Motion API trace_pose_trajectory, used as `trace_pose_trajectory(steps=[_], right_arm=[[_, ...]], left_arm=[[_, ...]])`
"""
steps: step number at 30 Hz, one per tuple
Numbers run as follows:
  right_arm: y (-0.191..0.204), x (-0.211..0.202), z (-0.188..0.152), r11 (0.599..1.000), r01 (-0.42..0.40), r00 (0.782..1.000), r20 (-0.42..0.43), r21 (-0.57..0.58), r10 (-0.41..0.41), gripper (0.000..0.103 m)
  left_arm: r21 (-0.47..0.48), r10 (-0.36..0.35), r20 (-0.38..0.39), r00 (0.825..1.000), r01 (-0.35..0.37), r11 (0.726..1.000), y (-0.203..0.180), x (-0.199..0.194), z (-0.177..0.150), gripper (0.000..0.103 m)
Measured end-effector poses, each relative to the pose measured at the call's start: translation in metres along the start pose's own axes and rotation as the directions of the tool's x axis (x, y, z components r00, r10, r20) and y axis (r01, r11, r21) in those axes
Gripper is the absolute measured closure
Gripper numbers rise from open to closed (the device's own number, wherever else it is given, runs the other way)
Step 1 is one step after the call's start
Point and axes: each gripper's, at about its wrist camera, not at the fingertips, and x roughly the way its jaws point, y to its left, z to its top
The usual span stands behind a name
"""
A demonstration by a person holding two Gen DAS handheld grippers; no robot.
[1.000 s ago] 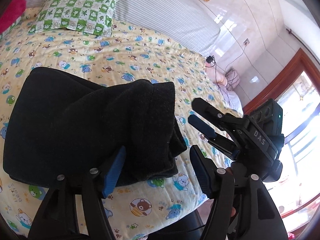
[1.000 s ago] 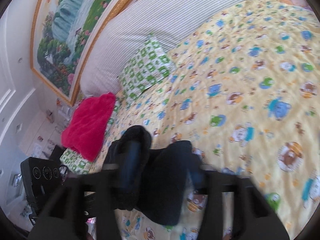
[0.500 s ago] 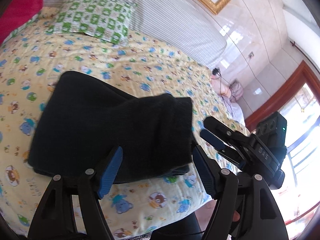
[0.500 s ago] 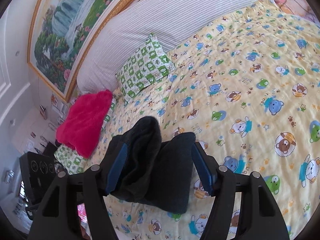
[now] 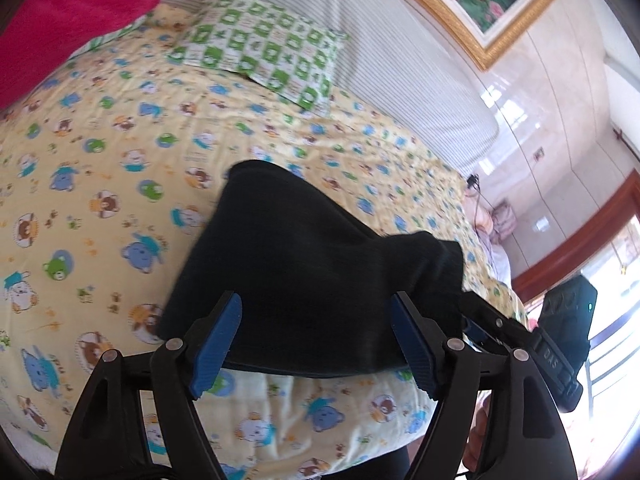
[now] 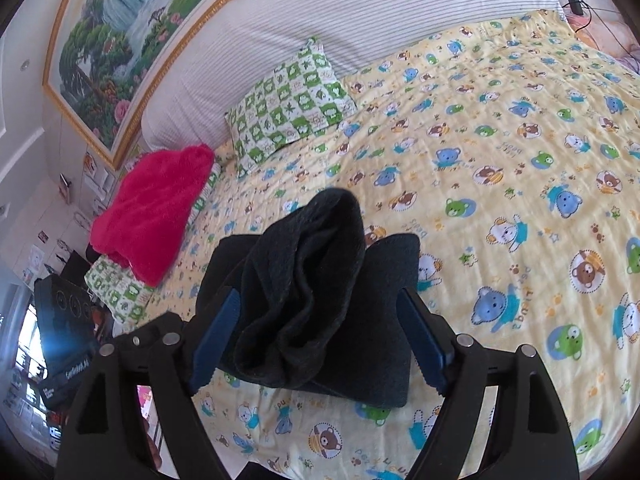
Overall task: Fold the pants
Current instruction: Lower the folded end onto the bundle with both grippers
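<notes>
Black fleecy pants [image 5: 312,280], folded into a thick bundle, lie on the yellow bear-print bedsheet [image 5: 120,168] near its front edge; left gripper [image 5: 316,344] and right gripper [image 6: 320,340] both gape, empty, straddling the bundle just ahead; right sees the bunched, untidy end.

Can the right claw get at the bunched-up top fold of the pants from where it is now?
Probably yes. The right claw is open, and the raised fold of the black pants sits right between its fingers with nothing in between; the left claw stays off to the side.
</notes>
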Motion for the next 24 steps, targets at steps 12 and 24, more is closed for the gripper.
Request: trace_pose_trajectory(steps=[12, 24], right_arm=[[-0.002, 0.008, -0.007, 1.0, 0.006, 1.0, -0.023, 0.016, -0.005, 0.02], [-0.014, 0.011, -0.013, 0.999, 0.013, 0.999, -0.035, 0.05, -0.011, 0.017]], left_arm=[[-0.045, 0.028, -0.003, 1.0, -0.028, 0.999, 0.028, 0.001, 0.007, 0.025], [-0.029, 0.058, -0.025, 0.998, -0.059, 0.998, 0.036, 0.013, 0.012, 0.024]])
